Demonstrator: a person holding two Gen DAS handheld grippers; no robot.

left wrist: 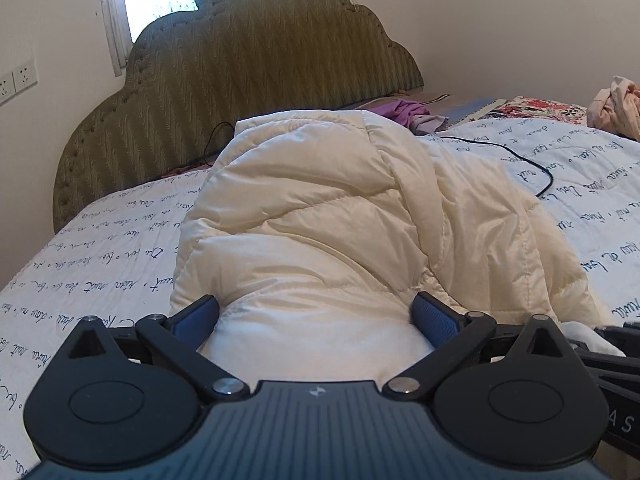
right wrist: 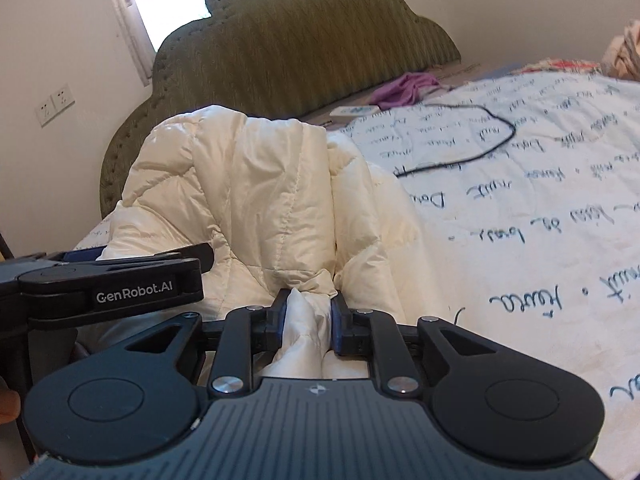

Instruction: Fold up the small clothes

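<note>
So the whole thing hinges on where the jacket (left wrist: 320, 216) sits relative to the two grippers. It's a cream puffer, bunched up on the bed (left wrist: 100, 248), and its long axis runs from the grippers straight toward the headboard (left wrist: 240, 64). The near hem end is right at the claws, the far end is the one closest to the headboard.

Right gripper (right wrist: 307, 322) is clamped tight on a pinch of hem fabric, pads nearly together with the cloth squeezed between. Left gripper (left wrist: 316, 316) is spread wide, with the puffy hem bulging into the gap between its blue pads; it isn't pinching anything as far as I can see. In the right view the left one shows side-on, just beside the right gripper and on the side away from the cable (right wrist: 472, 148).

My guess: both are on the near edge, so the next fold goes away from them, toward the headboard. Left needs to close first, or the hem will sag on that side. Puffer stuff is slippery and springy, so expect it to pop back.
</note>
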